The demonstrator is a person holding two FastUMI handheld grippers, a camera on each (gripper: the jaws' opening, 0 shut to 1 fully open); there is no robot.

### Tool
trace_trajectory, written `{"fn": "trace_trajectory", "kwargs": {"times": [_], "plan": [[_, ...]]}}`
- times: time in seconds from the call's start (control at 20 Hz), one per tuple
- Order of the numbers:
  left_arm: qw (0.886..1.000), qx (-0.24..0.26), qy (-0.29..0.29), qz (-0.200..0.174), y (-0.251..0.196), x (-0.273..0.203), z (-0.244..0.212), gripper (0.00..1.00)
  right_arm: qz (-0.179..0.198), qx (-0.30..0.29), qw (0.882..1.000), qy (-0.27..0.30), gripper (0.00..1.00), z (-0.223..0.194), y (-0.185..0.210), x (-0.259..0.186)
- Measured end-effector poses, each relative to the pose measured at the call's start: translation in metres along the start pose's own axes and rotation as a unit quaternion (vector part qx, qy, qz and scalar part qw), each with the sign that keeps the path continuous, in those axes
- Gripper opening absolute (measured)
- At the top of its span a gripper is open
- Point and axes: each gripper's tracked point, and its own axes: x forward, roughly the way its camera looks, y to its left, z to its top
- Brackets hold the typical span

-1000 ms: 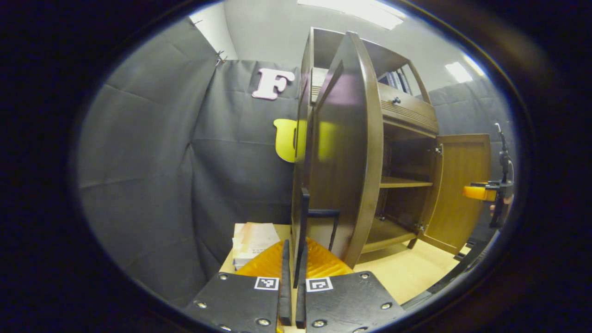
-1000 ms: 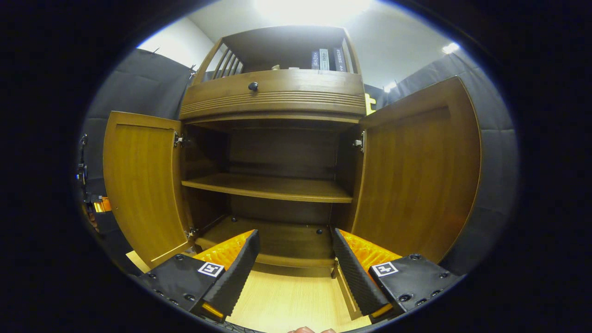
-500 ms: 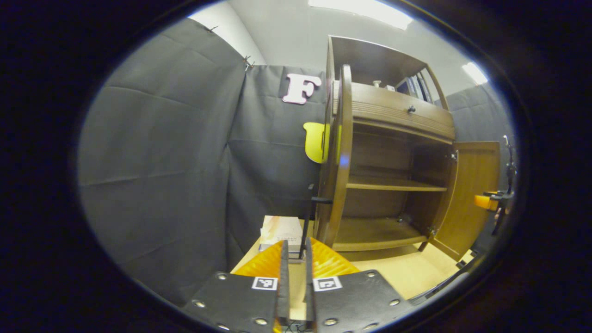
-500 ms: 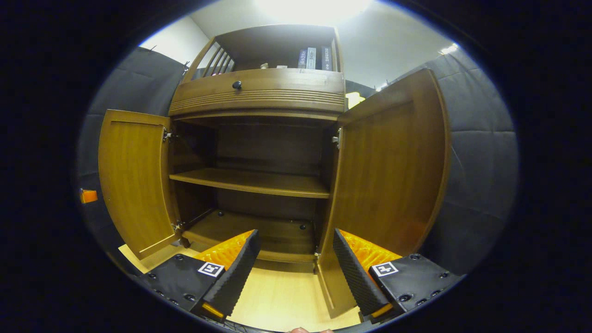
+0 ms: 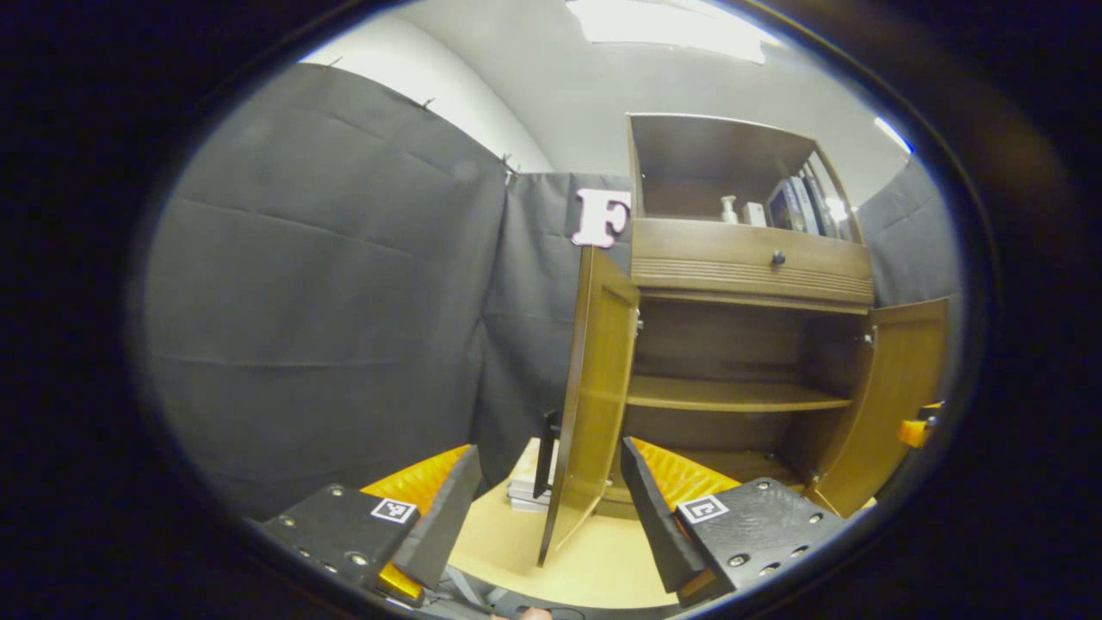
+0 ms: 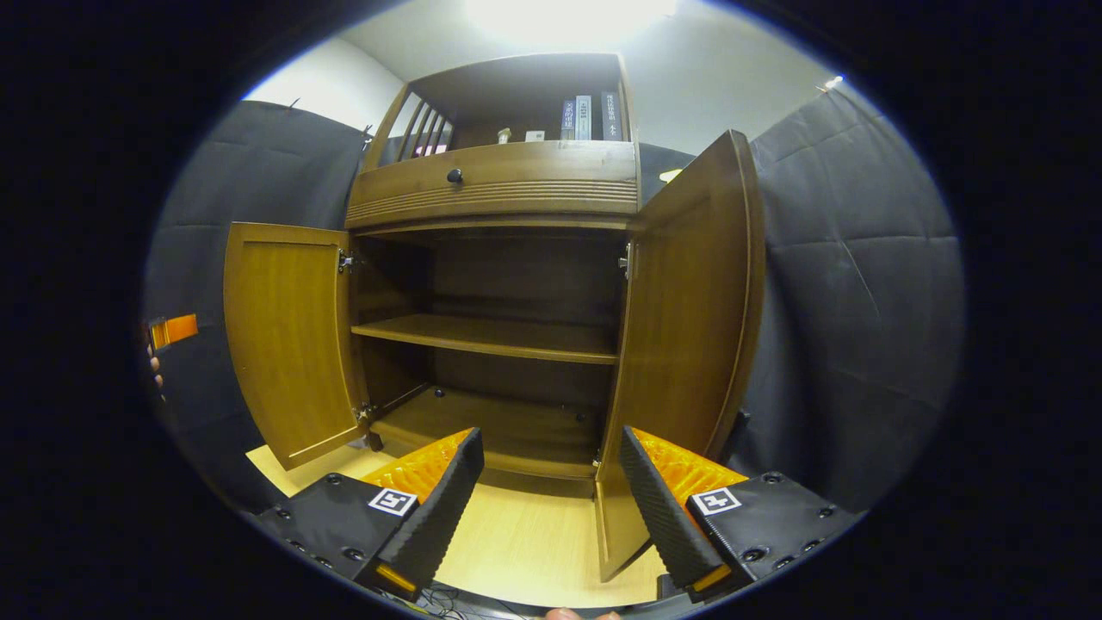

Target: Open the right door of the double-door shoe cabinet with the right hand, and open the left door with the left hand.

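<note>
Shoe cabinet [image 6: 504,185]: two doors, both swung open, left door [image 5: 594,387], right door [image 6: 689,344]. Two shelves bare. Left gripper [image 5: 551,508] fingers apart, empty. Right gripper [image 6: 551,499] likewise apart, empty.

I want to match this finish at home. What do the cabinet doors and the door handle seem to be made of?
Doors: the left door and right door look like wood or wood veneer, brown with visible grain and a satin sheen; solid or laminate can't be told. The handle on the left door looks like dark metal, slim and bar-shaped, though painted plastic is possible.
</note>
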Motion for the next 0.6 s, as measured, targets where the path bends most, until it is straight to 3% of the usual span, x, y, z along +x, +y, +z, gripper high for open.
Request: {"fn": "trace_trajectory", "kwargs": {"times": [0.3,0.6], "plan": [[0.999,-0.033,-0.008,-0.01,-0.048,-0.019,0.012,0.92,0.042,0.012,0.999,-0.011,0.98,0.006,-0.005,-0.015],[0.999,-0.02,-0.023,-0.034,-0.087,-0.012,0.034,0.92,0.026,0.028,0.999,-0.031,1.0,0.025,-0.019,-0.025]]}}
